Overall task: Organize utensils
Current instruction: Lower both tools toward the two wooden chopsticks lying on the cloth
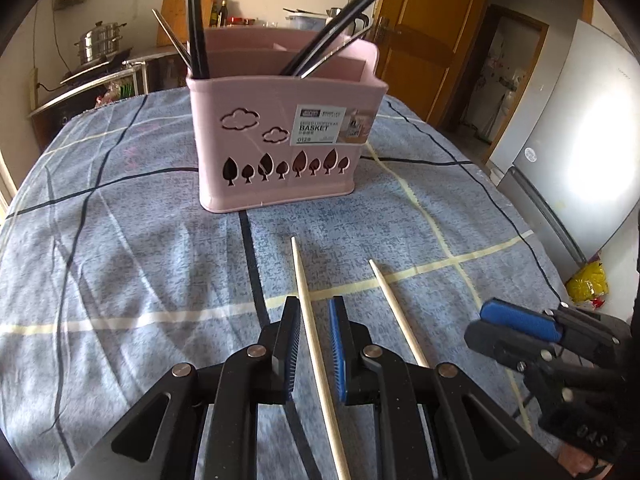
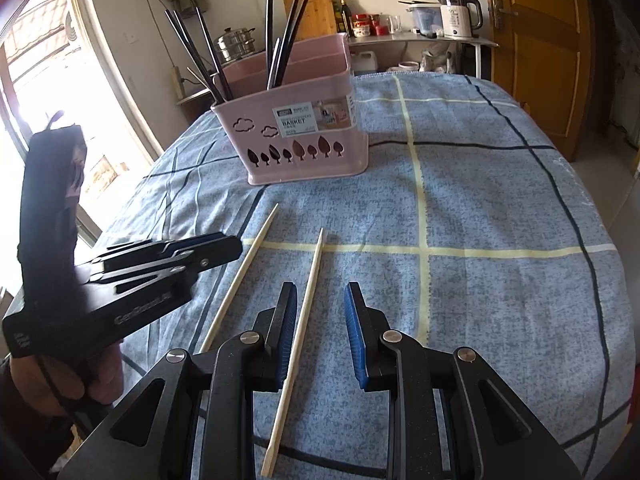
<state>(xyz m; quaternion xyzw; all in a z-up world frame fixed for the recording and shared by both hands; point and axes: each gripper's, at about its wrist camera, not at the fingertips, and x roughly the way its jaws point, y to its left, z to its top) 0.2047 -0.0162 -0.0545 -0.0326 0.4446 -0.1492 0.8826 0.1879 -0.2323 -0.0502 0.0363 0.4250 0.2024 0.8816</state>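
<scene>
- left claw [image 1: 314, 344] hangs low over the bench [image 1: 120, 260], spread, with the left wooden chopstick [image 1: 310, 332] lying between its blue pads, untouched.
- right claw [image 2: 320, 328] is spread too; the right wooden chopstick [image 2: 304, 308] lies between its pads, close to the left one, not pinched.
- both chopsticks lie flat on the blue checked cloth [image 2: 500, 208], near each other.
- pink basket [image 1: 280, 136] stands beyond them, holding dark utensils [image 1: 198, 20].

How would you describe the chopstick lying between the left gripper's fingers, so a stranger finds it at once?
Start at the pink basket on the blue checked cloth. In front of it lie two pale wooden chopsticks. The wanted chopstick is the left one, nearer the dark stripe, running between the left gripper fingers.
</scene>
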